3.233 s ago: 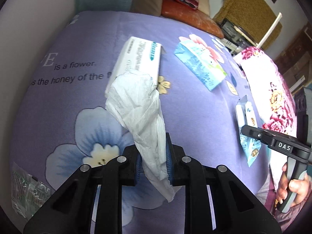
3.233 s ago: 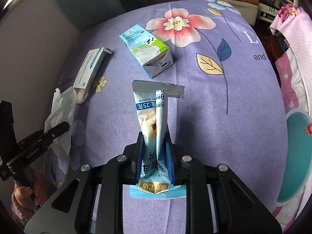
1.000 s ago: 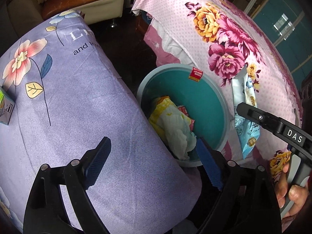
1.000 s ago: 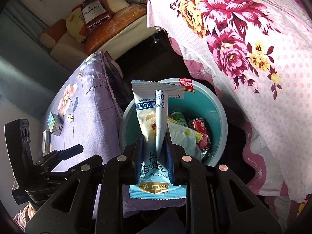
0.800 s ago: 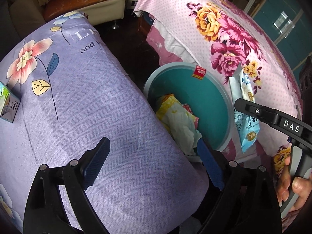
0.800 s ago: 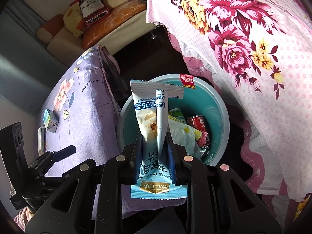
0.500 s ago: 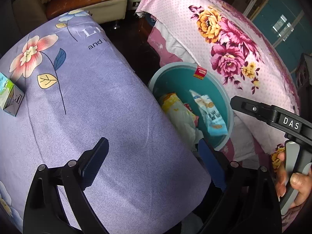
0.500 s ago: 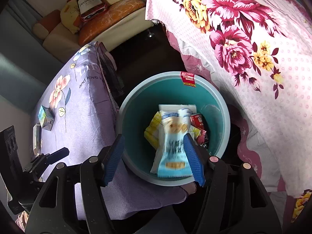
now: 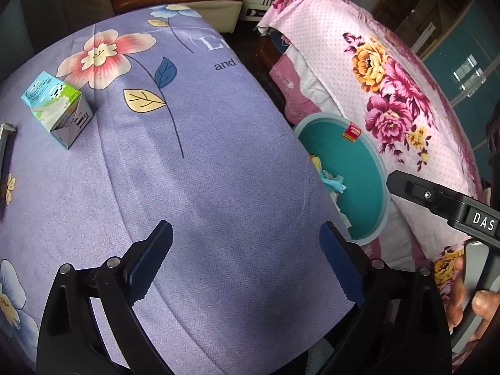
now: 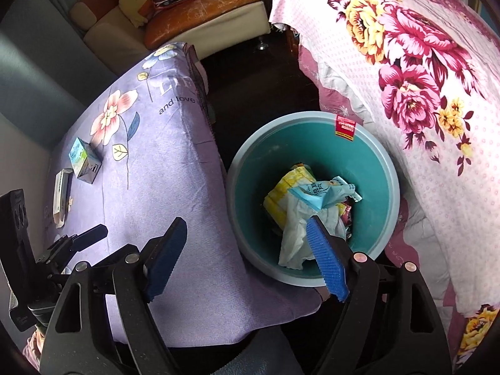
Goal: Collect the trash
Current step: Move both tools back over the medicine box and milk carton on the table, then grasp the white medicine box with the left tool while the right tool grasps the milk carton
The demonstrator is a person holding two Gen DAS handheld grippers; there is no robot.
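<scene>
The teal bin [image 10: 375,156] stands on the floor between the purple-clothed table [image 10: 150,168] and a pink floral cover. In it a light-blue snack wrapper [image 10: 325,192] lies on a white tissue [image 10: 297,228] and a yellow packet [image 10: 287,187]. My right gripper [image 10: 247,228] hangs above the bin's near-left rim, its jaws opening with nothing between them. My left gripper [image 9: 245,231] stands open and empty over the table's purple cloth. A blue-and-green milk carton [image 9: 57,115] and a flat white box [image 10: 61,197] lie on the table's far left.
The pink floral cover [image 10: 422,78] rises right of the bin. A sofa with an orange cushion [image 10: 203,3] sits behind a dark floor gap. A hand [image 9: 468,300] grips the right gripper's handle at the lower right of the left wrist view.
The right gripper's jaws opened and the snack wrapper dropped into the bin onto the tissue. Both grippers have drifted from the bin toward the purple table.
</scene>
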